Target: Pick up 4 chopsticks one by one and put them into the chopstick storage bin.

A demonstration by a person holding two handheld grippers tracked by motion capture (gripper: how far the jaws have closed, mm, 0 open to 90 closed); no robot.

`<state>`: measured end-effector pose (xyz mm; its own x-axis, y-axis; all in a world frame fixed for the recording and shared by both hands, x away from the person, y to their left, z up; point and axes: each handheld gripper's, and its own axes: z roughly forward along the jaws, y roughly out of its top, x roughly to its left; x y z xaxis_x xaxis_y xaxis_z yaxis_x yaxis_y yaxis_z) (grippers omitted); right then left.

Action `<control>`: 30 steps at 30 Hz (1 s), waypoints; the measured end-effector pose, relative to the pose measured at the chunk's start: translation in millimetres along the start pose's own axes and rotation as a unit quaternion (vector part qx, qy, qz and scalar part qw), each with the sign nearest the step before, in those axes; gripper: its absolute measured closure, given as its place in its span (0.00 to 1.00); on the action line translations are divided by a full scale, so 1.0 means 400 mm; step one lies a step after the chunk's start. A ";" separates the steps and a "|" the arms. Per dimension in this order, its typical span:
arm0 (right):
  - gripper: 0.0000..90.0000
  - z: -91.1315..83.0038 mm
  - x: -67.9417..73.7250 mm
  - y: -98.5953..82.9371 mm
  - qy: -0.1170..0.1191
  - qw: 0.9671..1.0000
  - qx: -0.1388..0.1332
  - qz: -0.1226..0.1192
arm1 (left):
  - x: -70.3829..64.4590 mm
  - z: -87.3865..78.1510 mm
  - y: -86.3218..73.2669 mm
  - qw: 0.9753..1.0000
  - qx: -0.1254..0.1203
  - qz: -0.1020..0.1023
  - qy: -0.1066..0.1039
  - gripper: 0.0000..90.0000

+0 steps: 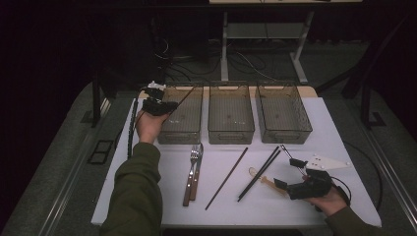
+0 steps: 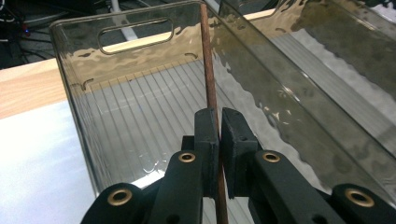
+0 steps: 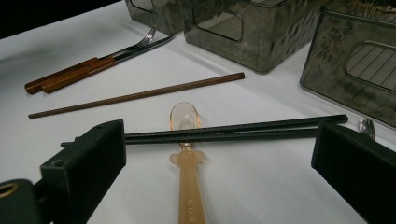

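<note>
The left gripper (image 2: pixel 219 133) pinches a brown chopstick (image 2: pixel 208 70) over the left bin (image 1: pixel 180 115), at the upper left. I think it is dropping it in. Next, let go. The right gripper (image 3: pixel 219 154) is wide open near the spoon (image 3: pixel 186 140), lower right.

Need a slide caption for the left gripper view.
Left gripper shut on a brown chopstick, held over the clear left bin.

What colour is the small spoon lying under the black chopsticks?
Translucent pale orange. The spoon shows best in the right gripper view, crossed by the black chopsticks.
</note>
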<state>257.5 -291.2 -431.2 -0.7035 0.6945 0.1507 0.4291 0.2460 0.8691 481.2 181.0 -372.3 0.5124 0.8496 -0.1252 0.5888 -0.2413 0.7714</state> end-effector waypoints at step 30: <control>0.03 -0.003 0.000 -0.001 -0.004 1.000 0.002 -0.001 | -0.057 -0.047 -0.008 0.999 -0.002 0.036 -0.009 0.57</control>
<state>256.6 -292.1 -430.9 -0.7006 0.6987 0.1451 0.4296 0.2505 0.8676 455.8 171.3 -360.2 0.5654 0.8209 -0.0803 0.5467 -0.3000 0.7818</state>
